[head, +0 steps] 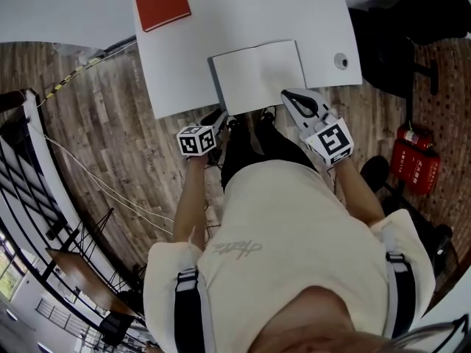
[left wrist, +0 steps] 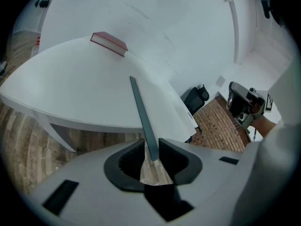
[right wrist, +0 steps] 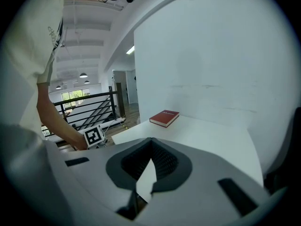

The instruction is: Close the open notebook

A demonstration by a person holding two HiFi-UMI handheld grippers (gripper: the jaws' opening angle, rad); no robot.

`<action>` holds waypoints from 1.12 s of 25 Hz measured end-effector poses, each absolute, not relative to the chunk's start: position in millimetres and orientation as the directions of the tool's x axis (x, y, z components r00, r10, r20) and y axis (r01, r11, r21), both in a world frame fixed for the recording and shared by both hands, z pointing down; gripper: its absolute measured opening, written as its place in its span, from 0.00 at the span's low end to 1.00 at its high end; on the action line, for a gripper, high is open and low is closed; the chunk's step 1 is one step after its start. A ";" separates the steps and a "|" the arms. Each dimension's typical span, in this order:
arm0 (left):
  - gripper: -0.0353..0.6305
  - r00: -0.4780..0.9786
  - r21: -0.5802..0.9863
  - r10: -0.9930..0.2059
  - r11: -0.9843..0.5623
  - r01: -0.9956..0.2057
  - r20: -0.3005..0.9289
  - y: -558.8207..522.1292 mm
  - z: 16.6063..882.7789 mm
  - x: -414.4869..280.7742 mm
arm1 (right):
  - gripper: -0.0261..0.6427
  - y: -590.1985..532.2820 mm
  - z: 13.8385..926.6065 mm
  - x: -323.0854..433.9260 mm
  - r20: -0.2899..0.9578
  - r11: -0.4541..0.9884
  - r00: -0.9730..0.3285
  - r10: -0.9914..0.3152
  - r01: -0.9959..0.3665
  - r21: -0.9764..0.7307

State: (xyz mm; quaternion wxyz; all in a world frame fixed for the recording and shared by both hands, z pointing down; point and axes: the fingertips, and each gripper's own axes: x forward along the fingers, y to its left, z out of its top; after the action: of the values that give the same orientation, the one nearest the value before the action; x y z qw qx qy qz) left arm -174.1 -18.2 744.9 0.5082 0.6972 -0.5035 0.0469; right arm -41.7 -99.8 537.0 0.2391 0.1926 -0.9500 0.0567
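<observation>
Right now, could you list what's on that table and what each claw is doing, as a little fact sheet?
table: white
notebook: open, white pages up, by the near edge
red book: shut, far left corner
left claw: shut on the notebook's grey cover edge
right claw: tips together, at the notebook's near right corner

Left gripper [left wrist: 151, 145] clamped, right gripper [right wrist: 150, 142] — jaws together
</observation>
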 end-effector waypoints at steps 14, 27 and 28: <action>0.09 0.567 0.752 -0.659 -0.003 -0.659 0.494 -18.9 743.6 -168.9 | 0.05 -97.3 545.2 -32.8 0.503 0.912 -0.789 -0.352 -0.411 -0.007; 0.09 0.585 0.760 -0.671 -0.050 -0.647 0.455 -25.5 713.6 -164.6 | 0.05 -101.9 535.0 -40.4 0.478 0.894 -0.781 -0.401 -0.447 0.018; 0.09 0.592 0.772 -0.677 -0.055 -0.634 0.438 -26.9 708.4 -163.7 | 0.05 -102.3 535.3 -41.2 0.476 0.892 -0.781 -0.405 -0.451 0.019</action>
State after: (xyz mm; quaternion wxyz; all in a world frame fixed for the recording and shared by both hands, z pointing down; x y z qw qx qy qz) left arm -163.7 -26.9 708.4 0.5186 0.7259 -0.4513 -0.0206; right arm -41.2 -102.3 535.3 0.2413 0.2269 -0.9424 0.0478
